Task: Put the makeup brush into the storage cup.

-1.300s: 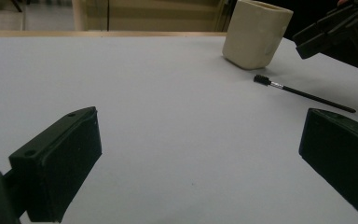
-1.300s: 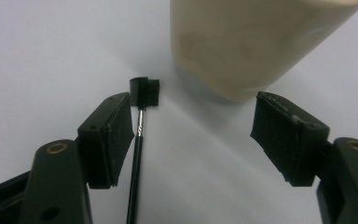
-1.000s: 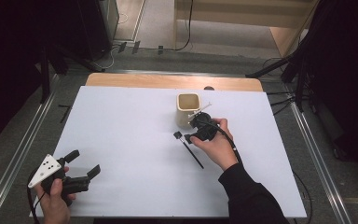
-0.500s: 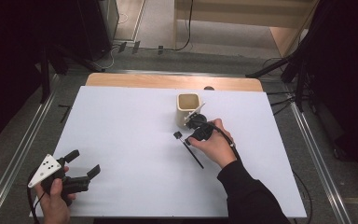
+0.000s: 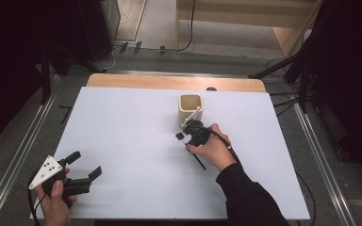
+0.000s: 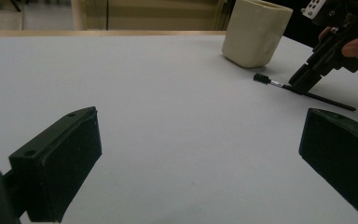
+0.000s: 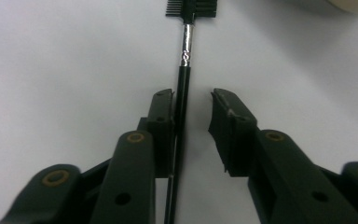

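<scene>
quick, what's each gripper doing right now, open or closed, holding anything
Left gripper: open, holding nothing, over bare table.
Right gripper: open, jaws either side of the thin black brush, not clamped on it.

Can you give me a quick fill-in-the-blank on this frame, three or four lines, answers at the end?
1. The right tongs straddle the thin black handle of a small brush with their jaws ____.
2. The brush lies flat on the white table, just in front of a cream-coloured ____.
3. The left tongs are open and hold ____.
4. In the right gripper view, the brush handle lies against the ____ jaw.

Missing words: open; cup; nothing; left
</scene>
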Motion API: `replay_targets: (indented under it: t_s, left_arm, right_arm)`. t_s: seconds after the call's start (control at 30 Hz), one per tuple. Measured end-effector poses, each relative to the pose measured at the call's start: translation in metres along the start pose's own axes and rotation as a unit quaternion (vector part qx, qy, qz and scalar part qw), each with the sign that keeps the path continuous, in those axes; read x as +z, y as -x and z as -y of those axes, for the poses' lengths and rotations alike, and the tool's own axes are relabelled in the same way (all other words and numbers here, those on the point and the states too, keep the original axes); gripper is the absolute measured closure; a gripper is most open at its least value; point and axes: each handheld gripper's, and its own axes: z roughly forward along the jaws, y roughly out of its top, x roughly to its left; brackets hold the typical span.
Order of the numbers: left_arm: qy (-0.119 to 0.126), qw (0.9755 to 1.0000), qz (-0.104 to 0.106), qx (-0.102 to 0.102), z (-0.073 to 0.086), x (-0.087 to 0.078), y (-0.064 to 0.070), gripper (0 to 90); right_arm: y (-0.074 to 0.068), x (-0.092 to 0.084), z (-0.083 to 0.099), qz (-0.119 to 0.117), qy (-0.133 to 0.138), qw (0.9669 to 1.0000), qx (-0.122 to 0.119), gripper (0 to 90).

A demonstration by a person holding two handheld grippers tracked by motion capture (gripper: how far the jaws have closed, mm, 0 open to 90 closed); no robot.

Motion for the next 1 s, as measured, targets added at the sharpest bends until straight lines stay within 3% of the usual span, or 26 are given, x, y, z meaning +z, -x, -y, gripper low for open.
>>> replay_targets:
  t_s: [0.13, 0.2, 0.27, 0.6, 0.77, 1.0]
  left_arm:
    - [0.001, 1.0000, 0.000, -0.001, 0.000, 0.000, 0.000, 0.0]
    - [-0.001, 1.0000, 0.001, 0.001, 0.000, 0.000, 0.000, 0.0]
    - [0.000, 1.0000, 0.002, 0.000, 0.000, 0.001, 0.001, 0.0]
    - [-0.003, 1.0000, 0.003, 0.002, 0.000, 0.002, 0.001, 0.0]
    - [-0.004, 1.0000, 0.003, 0.002, 0.001, 0.002, 0.001, 0.0]
    - [-0.003, 1.0000, 0.003, 0.001, 0.001, 0.003, 0.001, 0.0]
  right_arm:
    - [-0.005, 0.000, -0.001, 0.018, -0.005, 0.9998, 0.000, 74.8]
    - [-0.007, 0.001, -0.002, 0.020, -0.008, 0.9998, 0.005, 82.1]
    - [-0.009, 0.001, -0.002, 0.017, -0.008, 0.9998, 0.006, 86.9]
    - [-0.002, 0.000, 0.002, -0.007, 0.007, 0.9999, 0.012, 87.1]
    - [-0.001, -0.001, 0.003, -0.012, 0.024, 0.9996, 0.006, 87.1]
    - [-0.002, -0.009, 0.002, -0.022, 0.072, 0.9972, 0.003, 87.1]
